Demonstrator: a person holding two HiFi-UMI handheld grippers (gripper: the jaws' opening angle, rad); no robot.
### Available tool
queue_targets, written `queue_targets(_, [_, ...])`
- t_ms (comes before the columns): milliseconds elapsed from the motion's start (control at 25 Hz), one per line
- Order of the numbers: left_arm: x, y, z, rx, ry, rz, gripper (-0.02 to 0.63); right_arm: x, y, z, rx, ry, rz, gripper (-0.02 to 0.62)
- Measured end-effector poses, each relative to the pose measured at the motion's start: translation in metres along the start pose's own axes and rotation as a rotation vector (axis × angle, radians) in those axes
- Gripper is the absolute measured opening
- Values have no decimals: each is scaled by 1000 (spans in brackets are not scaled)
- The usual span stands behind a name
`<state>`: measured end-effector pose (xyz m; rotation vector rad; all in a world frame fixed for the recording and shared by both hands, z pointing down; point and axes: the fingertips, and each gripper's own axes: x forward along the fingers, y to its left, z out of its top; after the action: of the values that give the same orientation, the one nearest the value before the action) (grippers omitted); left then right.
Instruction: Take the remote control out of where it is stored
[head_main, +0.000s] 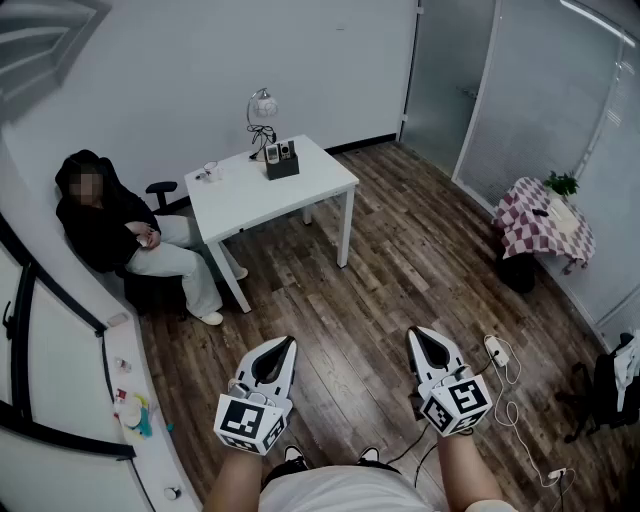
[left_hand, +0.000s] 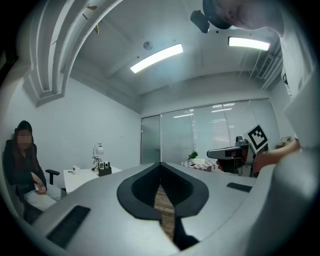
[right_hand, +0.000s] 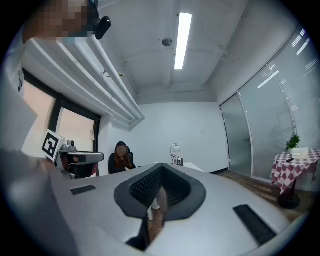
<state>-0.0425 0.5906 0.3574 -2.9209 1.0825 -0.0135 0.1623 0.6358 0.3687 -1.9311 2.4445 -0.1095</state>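
Standing on white table (head_main: 250, 198), holder (head_main: 283, 167), perhaps remote (head_main: 273, 152)

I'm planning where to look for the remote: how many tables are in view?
2. A white table stands beside the seated person; a small table with a checked cloth stands at the right by the glass wall. More may lie out of view.

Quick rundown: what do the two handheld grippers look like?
Both alike: left gripper and right gripper have pale grey tapered shells, black-lined fingers, and a white cube with black square markers at the rear. No sleeves visible.
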Motion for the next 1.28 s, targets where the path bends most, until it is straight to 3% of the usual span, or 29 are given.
queue_targets(680, [-9, 6, -1, 2, -14, -2, 8, 4, 19, -1, 23, -42, 55, 11])
queue_targets(1280, [-46, 101, -10, 7, -25, -17, 8, 69, 97, -13, 25, -5, 22, 11])
